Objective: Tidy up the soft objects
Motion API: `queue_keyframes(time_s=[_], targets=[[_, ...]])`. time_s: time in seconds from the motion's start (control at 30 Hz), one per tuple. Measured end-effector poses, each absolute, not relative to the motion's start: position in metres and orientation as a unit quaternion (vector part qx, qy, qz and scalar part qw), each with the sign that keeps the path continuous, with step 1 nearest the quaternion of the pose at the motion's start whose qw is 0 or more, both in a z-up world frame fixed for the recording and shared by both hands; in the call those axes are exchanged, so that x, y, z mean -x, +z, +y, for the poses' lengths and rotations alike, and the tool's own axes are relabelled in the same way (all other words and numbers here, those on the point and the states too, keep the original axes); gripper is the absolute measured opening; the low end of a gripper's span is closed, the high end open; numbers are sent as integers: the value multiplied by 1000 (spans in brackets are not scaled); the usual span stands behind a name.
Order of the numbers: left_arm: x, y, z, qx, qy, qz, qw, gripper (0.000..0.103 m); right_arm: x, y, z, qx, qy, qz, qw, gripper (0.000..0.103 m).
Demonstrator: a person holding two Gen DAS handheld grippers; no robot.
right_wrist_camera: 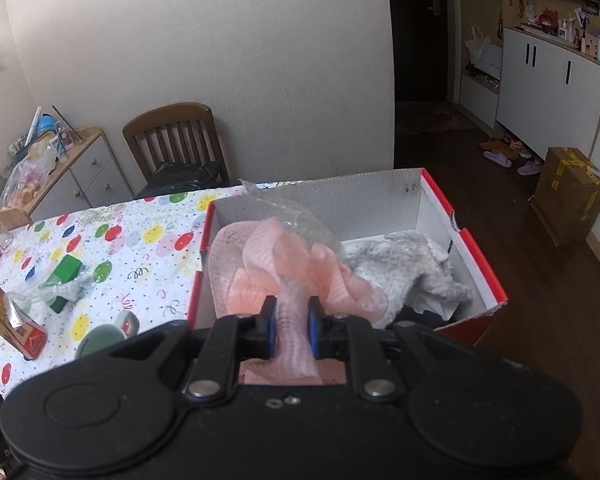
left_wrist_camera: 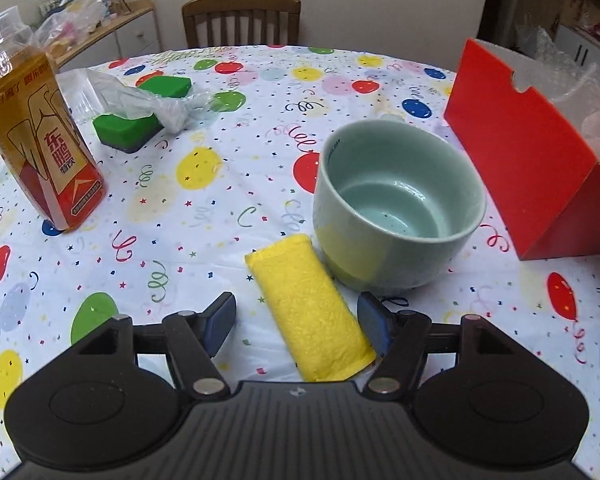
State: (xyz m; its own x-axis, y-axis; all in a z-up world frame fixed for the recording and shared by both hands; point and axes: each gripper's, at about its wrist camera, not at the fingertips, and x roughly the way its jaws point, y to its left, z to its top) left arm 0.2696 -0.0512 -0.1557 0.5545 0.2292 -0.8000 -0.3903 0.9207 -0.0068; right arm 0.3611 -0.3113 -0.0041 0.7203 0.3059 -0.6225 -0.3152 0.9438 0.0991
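In the left wrist view my left gripper (left_wrist_camera: 296, 320) is open just above the table, its jaws on either side of a yellow sponge (left_wrist_camera: 310, 308) that lies beside a pale green bowl (left_wrist_camera: 396, 204). Two green sponges (left_wrist_camera: 140, 118) lie far left under a clear plastic bag. In the right wrist view my right gripper (right_wrist_camera: 291, 322) is shut on a pink foam net (right_wrist_camera: 296, 268) and holds it over the red box (right_wrist_camera: 484, 272), which holds a grey fluffy cloth (right_wrist_camera: 408, 260) and clear plastic.
A yellow drink bottle (left_wrist_camera: 40, 136) stands at the left of the balloon-print tablecloth (left_wrist_camera: 180, 220). The red box (left_wrist_camera: 532, 152) stands at the right. A wooden chair (left_wrist_camera: 242, 20) and a cluttered side cabinet (left_wrist_camera: 108, 28) are behind the table.
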Motion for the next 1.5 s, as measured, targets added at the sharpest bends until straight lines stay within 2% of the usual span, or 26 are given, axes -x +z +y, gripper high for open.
queue_keyframes(time_s=[0.23,0.33,0.43,0.77,0.87,1.33,1.5], targets=[[-274,-162,-55,97,200,433,874,67,-371,-4,-321,8,170,335,927,14],[-272,-162,-56,97,204,430,874,60,-373,-4,-321,9,173,335,926,14],[-270,-160,-54,103,207,426,875,45,-374,-4,-320,10,178,334,925,14],[-260,-156,-40,134,191,419,877,42,-378,-2,-324,10,180,331,926,14],[-255,-151,-37,138,189,416,879,38,-378,1,-326,10,181,328,927,14],[-233,-118,-30,162,175,400,885,38,-374,17,-334,8,183,310,933,14],[-227,-94,-30,178,167,379,893,38,-377,24,-340,4,182,302,936,6]])
